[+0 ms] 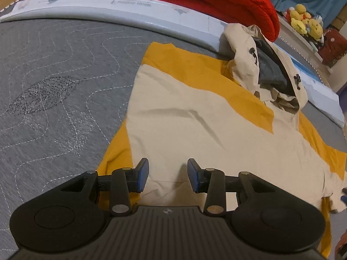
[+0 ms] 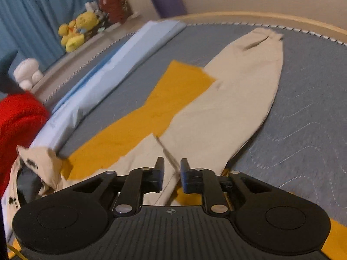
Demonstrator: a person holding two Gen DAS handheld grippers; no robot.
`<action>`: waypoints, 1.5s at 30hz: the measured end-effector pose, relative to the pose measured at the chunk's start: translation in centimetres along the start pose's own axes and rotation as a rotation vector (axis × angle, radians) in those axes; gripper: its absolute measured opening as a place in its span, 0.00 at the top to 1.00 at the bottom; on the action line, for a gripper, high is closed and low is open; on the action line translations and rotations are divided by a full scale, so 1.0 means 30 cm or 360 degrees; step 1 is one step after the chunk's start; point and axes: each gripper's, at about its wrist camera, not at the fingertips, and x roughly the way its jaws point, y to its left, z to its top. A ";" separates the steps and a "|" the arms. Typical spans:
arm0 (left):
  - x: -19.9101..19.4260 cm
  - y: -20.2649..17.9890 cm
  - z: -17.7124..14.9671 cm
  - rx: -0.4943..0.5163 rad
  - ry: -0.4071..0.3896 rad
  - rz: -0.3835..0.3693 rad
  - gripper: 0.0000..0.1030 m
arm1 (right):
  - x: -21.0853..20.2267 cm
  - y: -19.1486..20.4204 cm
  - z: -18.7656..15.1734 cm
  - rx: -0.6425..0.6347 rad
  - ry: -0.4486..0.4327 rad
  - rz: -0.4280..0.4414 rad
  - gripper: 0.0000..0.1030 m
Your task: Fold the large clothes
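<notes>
Beige-and-mustard hooded jacket (image 1: 195,130): light, limp, crease-prone. Sleeve (image 2: 238,91) edge best pinched; my left gripper (image 1: 168,174) and right gripper (image 2: 171,175) gape, empty.

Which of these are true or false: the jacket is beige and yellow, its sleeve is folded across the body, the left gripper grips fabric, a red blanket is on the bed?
1. The jacket is beige and yellow. True.
2. Its sleeve is folded across the body. False: it lies stretched out on the mattress.
3. The left gripper grips fabric. False: it is open with nothing between its jaws.
4. A red blanket is on the bed. True.
</notes>
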 end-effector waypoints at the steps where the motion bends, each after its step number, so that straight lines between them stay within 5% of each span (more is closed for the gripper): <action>1: 0.003 -0.004 -0.003 0.0007 0.0001 -0.0004 0.58 | -0.011 0.006 0.001 -0.0020 -0.0030 0.0035 0.80; 4: 0.035 -0.004 -0.020 0.0012 0.0068 0.0009 0.58 | 0.018 0.046 -0.008 -0.0085 0.0044 0.0283 0.75; 7: 0.069 0.012 -0.035 -0.0002 0.0144 0.0049 0.58 | 0.116 0.060 -0.027 -0.0050 0.0385 0.0487 0.69; 10: 0.034 -0.003 -0.021 0.0012 0.0105 0.0062 0.57 | 0.201 0.022 -0.058 -0.0005 0.0610 0.0363 0.69; 14: 0.058 0.003 -0.033 0.0056 0.0145 0.0073 0.55 | 0.231 -0.025 -0.052 0.0045 0.0652 0.0229 0.67; 20: 0.021 -0.018 -0.020 0.0073 0.0085 0.0080 0.53 | 0.191 0.007 -0.035 -0.0041 0.0584 0.0298 0.63; 23: 0.059 -0.009 -0.042 0.0084 0.0141 0.0114 0.54 | 0.218 0.006 -0.046 -0.0097 0.0643 0.0227 0.63; 26: 0.025 -0.063 -0.042 0.0233 0.0029 0.0185 0.51 | 0.196 0.029 -0.042 -0.0212 0.0584 0.0172 0.63; 29: -0.041 -0.129 -0.049 0.0405 -0.0126 0.0177 0.37 | 0.112 0.087 -0.014 -0.0402 0.0399 0.0297 0.63; 36: -0.095 -0.235 -0.087 0.0548 -0.0239 0.0063 0.34 | -0.072 0.153 0.028 -0.0756 0.0007 0.0562 0.63; 45: -0.118 -0.338 -0.141 0.0688 -0.0303 -0.0020 0.34 | -0.151 0.104 0.045 -0.0878 -0.0020 0.0644 0.63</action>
